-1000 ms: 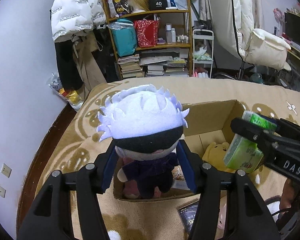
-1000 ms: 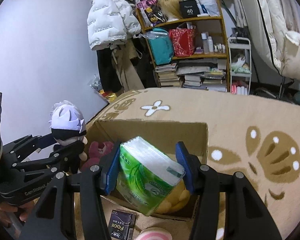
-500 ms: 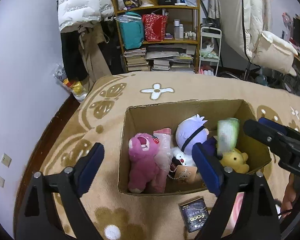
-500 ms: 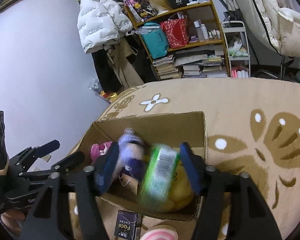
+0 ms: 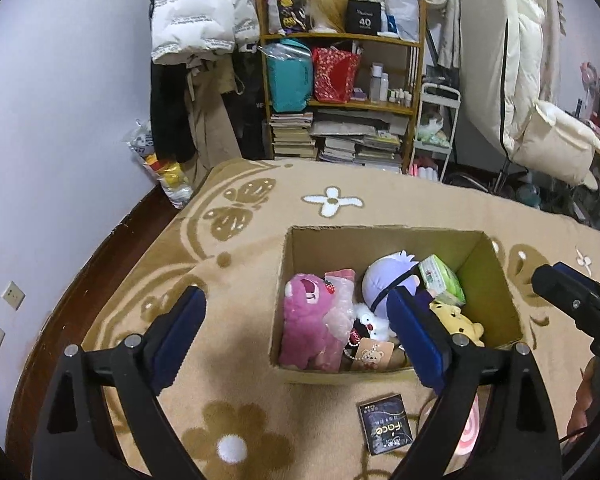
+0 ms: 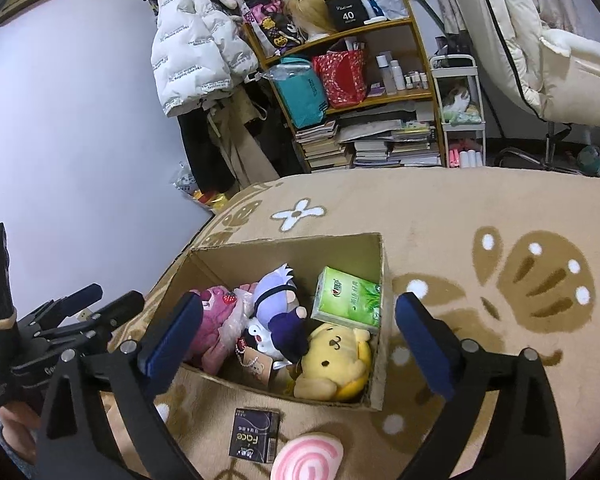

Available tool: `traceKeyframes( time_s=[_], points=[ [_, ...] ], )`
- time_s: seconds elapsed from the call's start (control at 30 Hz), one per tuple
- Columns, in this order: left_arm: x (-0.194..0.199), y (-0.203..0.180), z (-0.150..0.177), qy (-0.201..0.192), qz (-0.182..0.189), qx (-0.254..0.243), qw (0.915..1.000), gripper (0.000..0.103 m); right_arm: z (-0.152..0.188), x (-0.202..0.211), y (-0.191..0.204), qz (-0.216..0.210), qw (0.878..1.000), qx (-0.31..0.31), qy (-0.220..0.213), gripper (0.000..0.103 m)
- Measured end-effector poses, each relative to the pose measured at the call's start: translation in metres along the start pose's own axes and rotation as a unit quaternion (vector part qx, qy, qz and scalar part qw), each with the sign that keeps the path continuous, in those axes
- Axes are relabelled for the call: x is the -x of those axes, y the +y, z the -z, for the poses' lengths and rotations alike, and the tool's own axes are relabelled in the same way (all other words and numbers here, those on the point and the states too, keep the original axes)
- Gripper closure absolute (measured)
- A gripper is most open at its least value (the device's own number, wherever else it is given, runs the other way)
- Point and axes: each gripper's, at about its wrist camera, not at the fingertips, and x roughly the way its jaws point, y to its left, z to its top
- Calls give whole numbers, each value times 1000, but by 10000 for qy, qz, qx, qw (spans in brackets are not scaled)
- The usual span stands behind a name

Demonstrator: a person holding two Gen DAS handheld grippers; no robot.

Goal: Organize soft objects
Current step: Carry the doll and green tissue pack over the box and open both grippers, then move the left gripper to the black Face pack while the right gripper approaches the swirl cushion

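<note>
Both tongs spread wide and empty: left gripper [image 5: 300, 340], right gripper [image 6: 300, 344]. In the cardboard box [image 6: 284, 248]: white-haired doll [image 6: 278, 300] beside green tissue pack [image 6: 348, 300].

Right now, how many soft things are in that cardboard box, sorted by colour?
Pink: 1, the pink bear
Purple-white: 1, the white-haired doll
White: 1, the small white plush
Yellow: 1, the yellow bear
Green: 1, the tissue pack
Total: 5
</note>
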Motion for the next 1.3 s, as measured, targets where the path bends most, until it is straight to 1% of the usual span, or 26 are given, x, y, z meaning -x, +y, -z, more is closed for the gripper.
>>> traceKeyframes(
  time_s=[0.13,0.23,0.37,0.47,0.7,0.83,1.03,1.3],
  points=[
    [25,6,-1,-161,-74,153,9997,12,-1,18,6,35,9999,89,-103,2],
    [44,10,-3,-256,-112,174,9995,12,-2,35,11,39,9997,141,-211,2],
    [66,14,-3,-287,-183,144,9993,12,-4,56,16,39,9994,134,-324,2],
    [78,14,4,-259,-266,34,9993,12,-4,66,17,30,9993,99,-349,2],
    [92,15,18,-78,-185,15,9998,12,2,84,21,60,9994,125,-328,2],
    [92,13,25,20,-156,-51,9999,12,10,93,21,54,9995,97,-305,2],
    [83,6,32,299,34,-158,9994,12,21,90,19,20,10000,40,-82,2],
    [62,-9,46,674,181,-440,9966,12,41,64,12,32,9981,-120,596,2]
  ],
)
